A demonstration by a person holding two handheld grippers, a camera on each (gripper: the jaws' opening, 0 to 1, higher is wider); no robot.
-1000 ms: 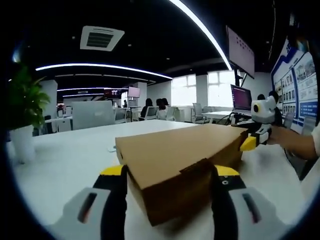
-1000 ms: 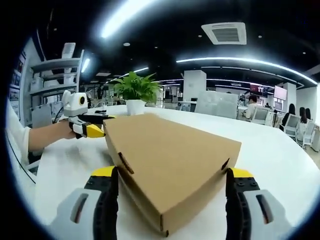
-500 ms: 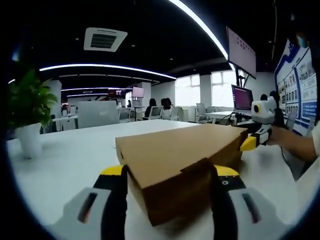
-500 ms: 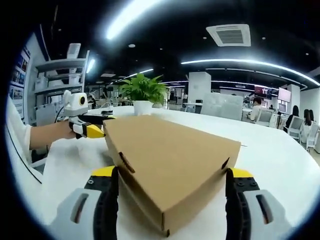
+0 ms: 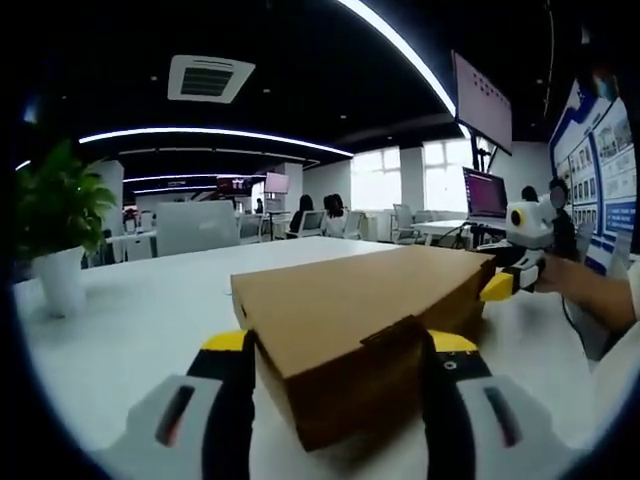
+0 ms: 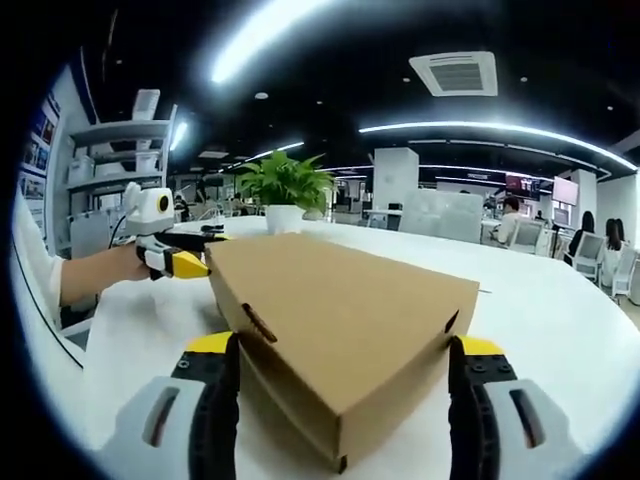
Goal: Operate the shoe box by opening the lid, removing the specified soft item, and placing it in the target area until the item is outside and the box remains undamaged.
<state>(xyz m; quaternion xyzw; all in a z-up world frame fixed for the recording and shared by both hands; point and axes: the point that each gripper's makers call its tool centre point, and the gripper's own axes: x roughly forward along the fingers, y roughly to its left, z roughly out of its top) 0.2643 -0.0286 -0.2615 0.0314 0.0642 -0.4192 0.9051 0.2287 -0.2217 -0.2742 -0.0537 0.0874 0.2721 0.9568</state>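
Hidden inside closed shoe box: contents, unseen. Cut off at six o'clock: lower corner of box. Blurred at three o'clock: distant seated people.

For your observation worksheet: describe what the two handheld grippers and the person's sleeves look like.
Each gripper, left gripper and right gripper, has pale grey fingers with black inner faces, dark slots and yellow tips. Seen from outside, the body is white and black. The sleeve is white.

The box is sitting closed on the table. The left gripper is straddling one corner, the right gripper the opposite corner, a jaw on each side. A plant is standing on the table behind the box, near the left gripper's end
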